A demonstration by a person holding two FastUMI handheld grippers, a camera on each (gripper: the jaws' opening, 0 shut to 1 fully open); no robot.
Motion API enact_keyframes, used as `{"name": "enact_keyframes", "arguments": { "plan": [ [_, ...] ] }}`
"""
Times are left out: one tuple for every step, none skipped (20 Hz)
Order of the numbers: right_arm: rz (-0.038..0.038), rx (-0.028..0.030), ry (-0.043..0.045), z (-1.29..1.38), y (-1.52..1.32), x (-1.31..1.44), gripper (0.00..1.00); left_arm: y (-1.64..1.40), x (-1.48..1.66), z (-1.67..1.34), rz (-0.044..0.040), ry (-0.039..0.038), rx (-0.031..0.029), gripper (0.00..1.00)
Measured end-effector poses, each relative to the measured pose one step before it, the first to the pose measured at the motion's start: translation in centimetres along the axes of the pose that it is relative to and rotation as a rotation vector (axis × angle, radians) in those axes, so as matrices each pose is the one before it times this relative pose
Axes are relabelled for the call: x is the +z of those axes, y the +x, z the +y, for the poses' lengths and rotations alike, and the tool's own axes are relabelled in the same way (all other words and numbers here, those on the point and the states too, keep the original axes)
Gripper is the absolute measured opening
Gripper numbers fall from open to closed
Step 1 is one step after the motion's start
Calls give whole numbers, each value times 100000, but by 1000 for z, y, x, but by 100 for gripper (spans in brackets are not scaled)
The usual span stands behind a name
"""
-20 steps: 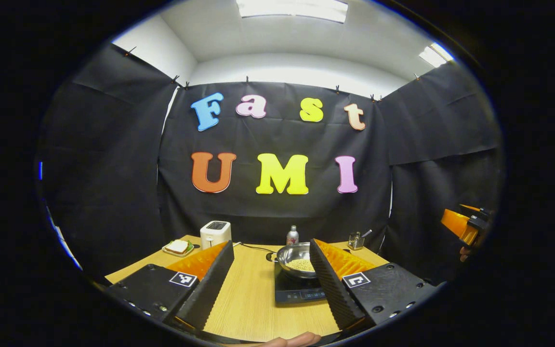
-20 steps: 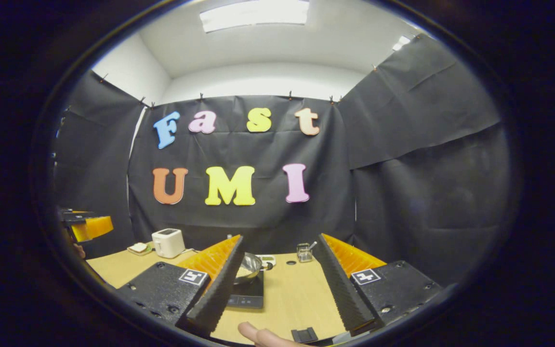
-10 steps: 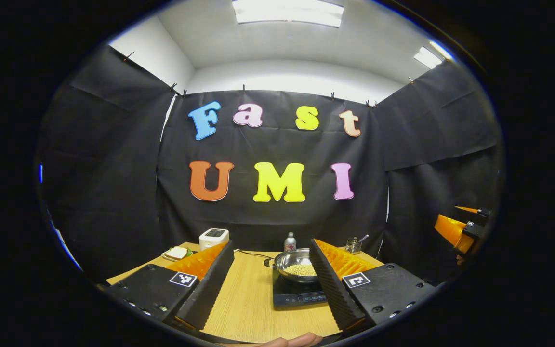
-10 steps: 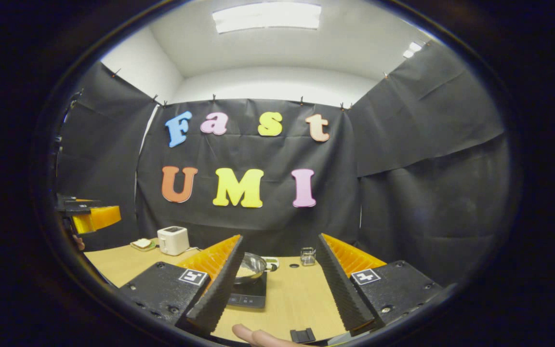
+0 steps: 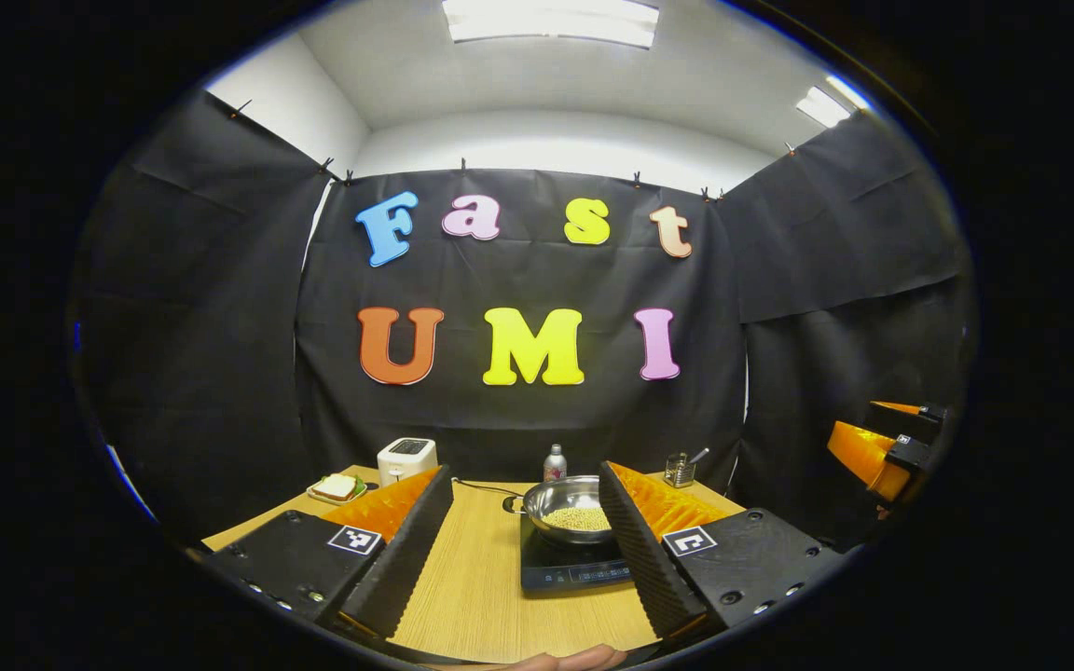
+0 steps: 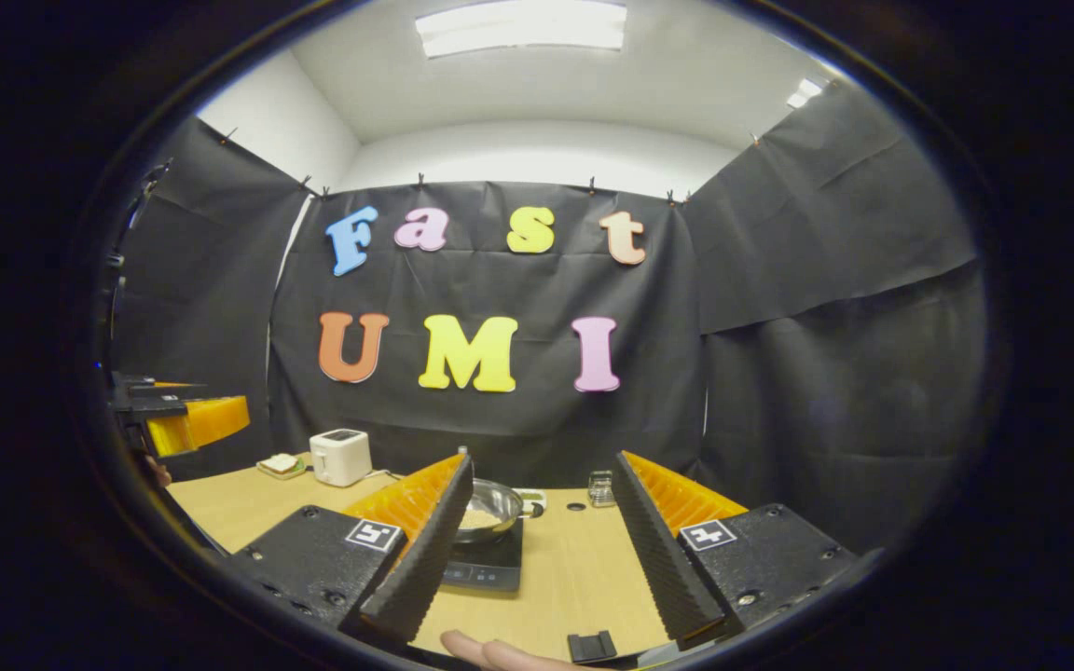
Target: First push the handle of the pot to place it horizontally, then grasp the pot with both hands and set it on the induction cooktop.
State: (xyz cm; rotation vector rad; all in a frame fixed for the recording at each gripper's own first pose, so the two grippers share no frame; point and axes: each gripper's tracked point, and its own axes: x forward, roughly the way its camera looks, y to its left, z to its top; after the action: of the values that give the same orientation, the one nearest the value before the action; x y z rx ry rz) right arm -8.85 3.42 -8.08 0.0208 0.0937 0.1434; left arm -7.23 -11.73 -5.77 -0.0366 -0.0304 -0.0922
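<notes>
Left gripper [image 5: 523, 550]: fingers spread wide, nothing between them, held above the near edge of the light wooden table [image 5: 486, 587]. Right gripper [image 6: 542, 550]: likewise spread and empty, also seen at the right margin of the left gripper view. Over the last second both viewpoints have drifted only slightly; neither gripper has closed in on the work.

The round stainless-steel pot [image 5: 572, 505], holding pale grains, sits on the black flat induction cooktop [image 5: 563, 567], as it did a second ago. Its short handle points left. Judgement: placement appears complete and both grippers are withdrawn.

Beyond stand a white toaster [image 5: 406, 458] and a small bottle [image 5: 554, 462].
</notes>
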Motion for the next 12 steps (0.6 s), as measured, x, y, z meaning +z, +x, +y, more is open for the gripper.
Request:
{"name": "enact_keyframes", "arguments": {
  "plan": [
    [-200,350,150,76,-55,46,92,-42,-23,98,-83,453,258,94],
    [-358,359,179,33,94,4,92,-10,47,-39,-307,328,39,94],
    [-59,691,23,132,45,-16,92,46,12,-139,-360,187,-147,93],
    [-62,753,206,152,-99,-118,92,-24,85,-189,-365,-69,-93,94],
    [-294,710,543,119,30,32,92,83,56,-143,-161,-186,-24,94],
    [-289,639,332,156,120,-29,93,52,-22,-221,66,-41,-79,94],
    [-122,237,265,78,139,-113,92,102,-226,-202,442,368,-259,94],
    [-197,268,117,-41,2,-131,92,40,-143,-292,21,575,-318,94],
    [-210,401,-96,10,15,-108,92,141,43,-173,-79,489,22,94],
    [-447,430,30,85,101,-130,92,25,-104,-143,-498,358,423,94],
    [-362,358,63,1,157,-115,92,124,-165,-32,-415,488,505,94],
    [-220,293,61,82,166,-321,92,171,-184,52,-308,411,616,94]
  ]
}}
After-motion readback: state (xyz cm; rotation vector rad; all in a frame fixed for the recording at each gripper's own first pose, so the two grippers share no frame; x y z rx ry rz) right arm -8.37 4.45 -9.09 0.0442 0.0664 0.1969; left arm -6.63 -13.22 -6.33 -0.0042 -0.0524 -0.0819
